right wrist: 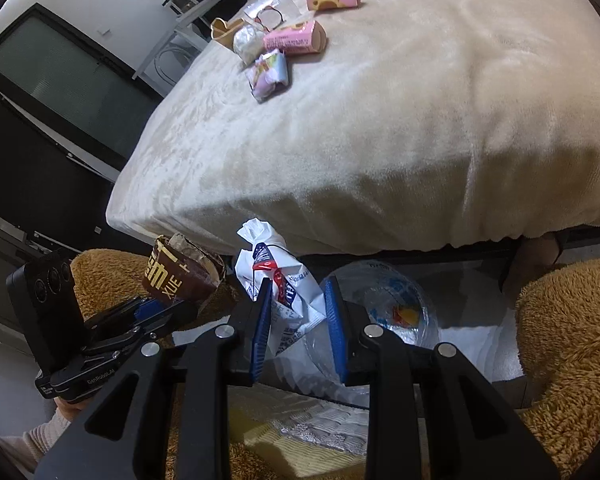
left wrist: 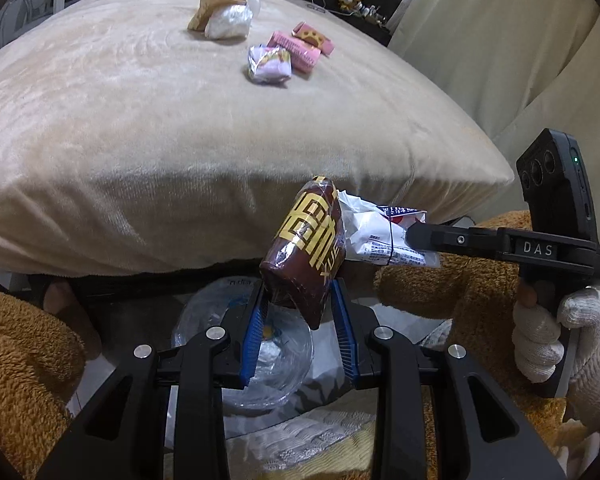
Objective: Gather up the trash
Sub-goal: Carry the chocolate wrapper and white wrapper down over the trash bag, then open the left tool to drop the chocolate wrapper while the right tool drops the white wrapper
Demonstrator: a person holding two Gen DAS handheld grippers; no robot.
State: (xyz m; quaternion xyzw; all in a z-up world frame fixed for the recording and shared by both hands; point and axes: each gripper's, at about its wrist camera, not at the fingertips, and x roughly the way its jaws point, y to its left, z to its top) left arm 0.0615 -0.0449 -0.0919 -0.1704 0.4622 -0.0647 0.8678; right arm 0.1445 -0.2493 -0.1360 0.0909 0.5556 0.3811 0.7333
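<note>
Trash is split between the bed and the two tongs. The left tongs (left wrist: 300, 312) are pinching a brown wrapper with gold lettering (left wrist: 306, 248) at its lower end, low in the middle of the left wrist view, the wrapper standing up tilted between the blue pads (left wrist: 256, 336). Just to its right, the right tongs (left wrist: 414, 236) reach in from the right edge, held by a gloved hand (left wrist: 548, 340), and clamp a crumpled white wrapper with red and blue print (left wrist: 384, 236); the two wrappers touch or nearly touch. In the right wrist view the same white wrapper (right wrist: 278, 284) sits pinched between the right tongs (right wrist: 296, 308) at lower centre, with the left tongs (right wrist: 156, 312) and the brown wrapper (right wrist: 184, 276) at lower left. Below both tongs lies a clear plastic bag (left wrist: 260, 352), seen again at lower right of centre (right wrist: 392, 312). On the beige bed (left wrist: 140, 128), toward the top of the frame, lie more pieces: a tan wrapper (left wrist: 214, 6), a white crumpled wad (left wrist: 230, 20), a purple-and-white packet (left wrist: 269, 65) and two pink packets (left wrist: 298, 50). Brown fuzzy fabric (left wrist: 24, 360) fills the lower corners.
</note>
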